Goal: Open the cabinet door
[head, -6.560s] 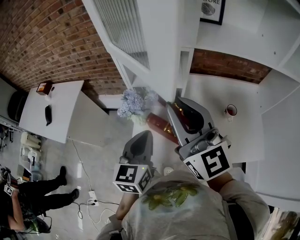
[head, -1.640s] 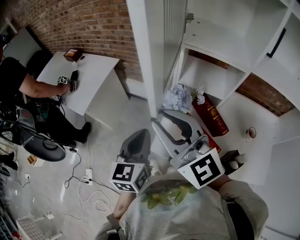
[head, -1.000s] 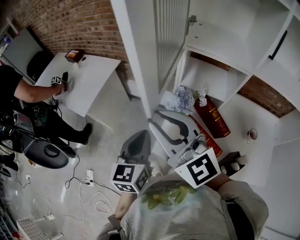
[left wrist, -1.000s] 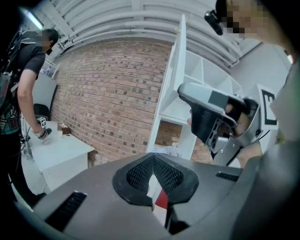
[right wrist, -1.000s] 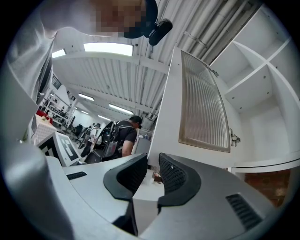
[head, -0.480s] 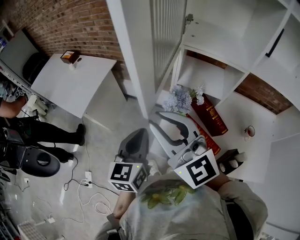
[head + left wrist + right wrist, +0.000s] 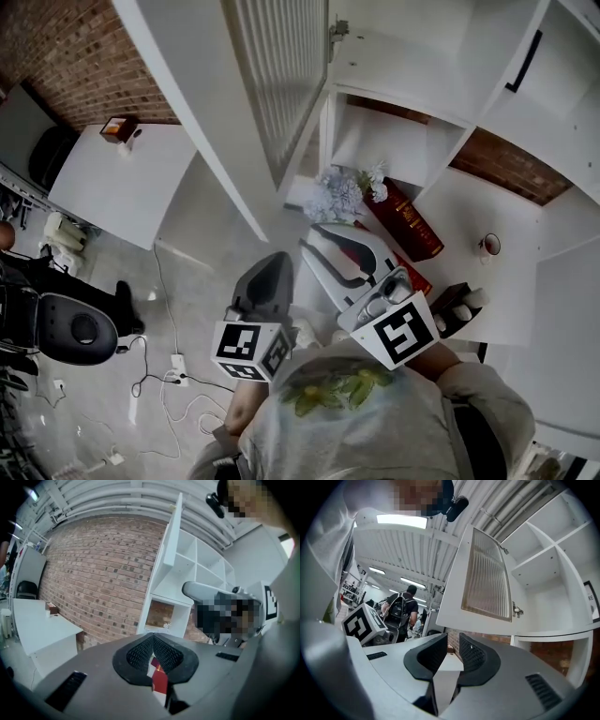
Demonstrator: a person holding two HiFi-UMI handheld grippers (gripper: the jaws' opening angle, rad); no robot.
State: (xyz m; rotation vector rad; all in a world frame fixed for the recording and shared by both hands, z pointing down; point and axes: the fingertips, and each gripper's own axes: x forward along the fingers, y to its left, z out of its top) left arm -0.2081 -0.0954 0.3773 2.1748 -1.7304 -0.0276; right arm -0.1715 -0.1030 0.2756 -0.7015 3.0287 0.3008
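Already the door (image 7: pixel 487 581) stands open above the right gripper (image 7: pixel 453 641), jaws apart and empty; left gripper (image 7: pixel 152 637) jaws together. Lifting carelessly could bump its edge.

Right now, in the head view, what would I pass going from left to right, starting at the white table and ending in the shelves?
Going right: small brown box → open cabinet door → pale flowers → red book → cup.
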